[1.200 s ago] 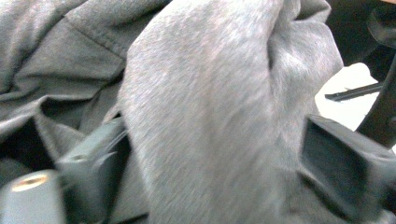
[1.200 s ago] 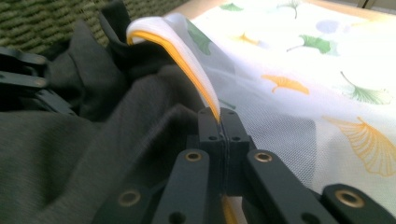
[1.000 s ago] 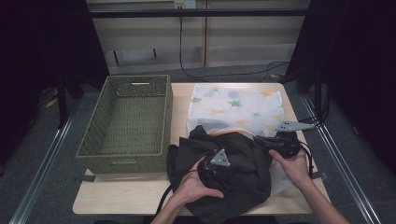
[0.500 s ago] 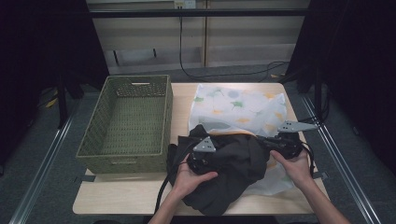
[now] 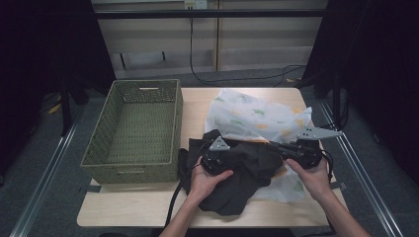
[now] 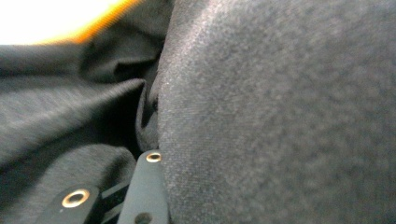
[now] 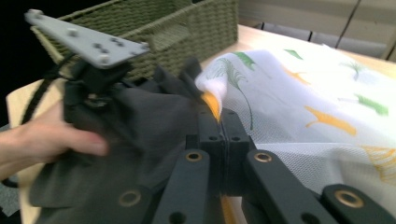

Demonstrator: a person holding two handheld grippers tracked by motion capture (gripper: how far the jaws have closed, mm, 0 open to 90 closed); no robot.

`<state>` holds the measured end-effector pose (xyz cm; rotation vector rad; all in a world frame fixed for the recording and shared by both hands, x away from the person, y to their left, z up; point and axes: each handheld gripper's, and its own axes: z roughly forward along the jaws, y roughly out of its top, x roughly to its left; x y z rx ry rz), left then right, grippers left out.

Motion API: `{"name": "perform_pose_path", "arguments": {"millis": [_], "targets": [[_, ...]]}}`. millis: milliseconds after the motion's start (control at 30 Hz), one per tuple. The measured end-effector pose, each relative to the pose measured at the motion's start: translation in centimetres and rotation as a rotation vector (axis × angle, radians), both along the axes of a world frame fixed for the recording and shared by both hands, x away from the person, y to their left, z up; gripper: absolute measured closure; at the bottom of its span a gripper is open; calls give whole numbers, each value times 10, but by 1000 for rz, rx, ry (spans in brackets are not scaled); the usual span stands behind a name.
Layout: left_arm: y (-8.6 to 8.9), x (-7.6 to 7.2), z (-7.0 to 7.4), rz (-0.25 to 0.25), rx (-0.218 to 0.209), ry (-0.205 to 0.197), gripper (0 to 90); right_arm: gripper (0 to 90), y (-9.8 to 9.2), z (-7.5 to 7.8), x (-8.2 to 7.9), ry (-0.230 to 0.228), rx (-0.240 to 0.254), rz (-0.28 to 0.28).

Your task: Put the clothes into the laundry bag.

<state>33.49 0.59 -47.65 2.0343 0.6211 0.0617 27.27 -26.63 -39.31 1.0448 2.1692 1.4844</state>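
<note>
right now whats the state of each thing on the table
dark garment: crumpled, lying partly over the printed cloth
printed cloth: rumpled, one edge lifted
basket: upright, empty
left tongs: just been closing, gripping dark garment
right tongs: shut on printed cloth edge

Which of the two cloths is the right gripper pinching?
The white printed cloth: the right gripper is shut on its leaf-patterned edge. The dark cloth lies in front of it, at the left gripper.

Jaws deep in dark cloth (image 6: 280,116), blurry
</note>
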Motion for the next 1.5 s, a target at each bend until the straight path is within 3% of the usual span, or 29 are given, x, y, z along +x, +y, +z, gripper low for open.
{"name": "perform_pose_path", "arguments": {"millis": [167,300,367,433,500,533,567,600,633,667,733,800,900,933,1000,1133,1167,1200,1267,1367,1400,1433,1467,1500], "targets": [[4,3,19,50,-41,-49,672,896,4,6,-5,-18,16,16],[17,4,50,117,-115,-104,678,896,10,6,-6,-22,32,17],[20,4,56,150,-121,-123,678,896,15,6,-6,-27,30,32],[18,4,55,168,-131,-127,678,896,19,6,-7,-29,23,42],[13,10,49,175,-111,-126,677,896,27,8,-8,-23,24,55],[5,17,37,179,-86,-113,676,896,31,9,-10,-16,41,75],[5,17,37,179,-86,-113,676,896,31,9,-10,-16,41,75],[-4,24,20,175,-52,-94,675,896,34,10,-11,-8,50,93],[-4,24,20,175,-52,-94,674,896,34,10,-11,-8,50,93],[-13,28,5,173,-26,-76,674,896,35,10,-11,-2,55,96],[-18,33,-11,166,1,-57,663,896,35,6,-10,11,59,108],[-19,34,-19,149,-15,-47,642,896,31,0,-8,28,51,98],[-18,31,-14,130,7,-58,510,896,23,-14,-2,63,36,67],[-16,30,-13,121,0,-47,510,896,20,-18,1,71,29,58],[-12,26,-8,82,-2,-40,383,896,15,-27,4,95,12,38],[0,14,6,43,6,-61,265,894,10,-36,5,105,-23,28],[0,14,6,43,6,-61,248,894,10,-36,5,105,-23,28],[8,5,14,26,29,-94,232,894,6,-38,6,110,-22,22],[12,3,16,16,21,-88,223,894,4,-39,5,112,-25,18],[25,-5,22,-5,-9,-109,190,893,1,-41,4,102,-49,1],[34,-13,24,-26,-73,-99,176,893,0,-41,4,100,-53,-2],[36,-18,25,-34,-61,-124,170,893,-1,-41,4,103,-53,-8],[36,-18,25,-34,-61,-124,166,893,-2,-41,4,101,-53,-13],[36,-21,24,-41,-33,-156,166,893,-2,-41,4,101,-53,-13]]}}
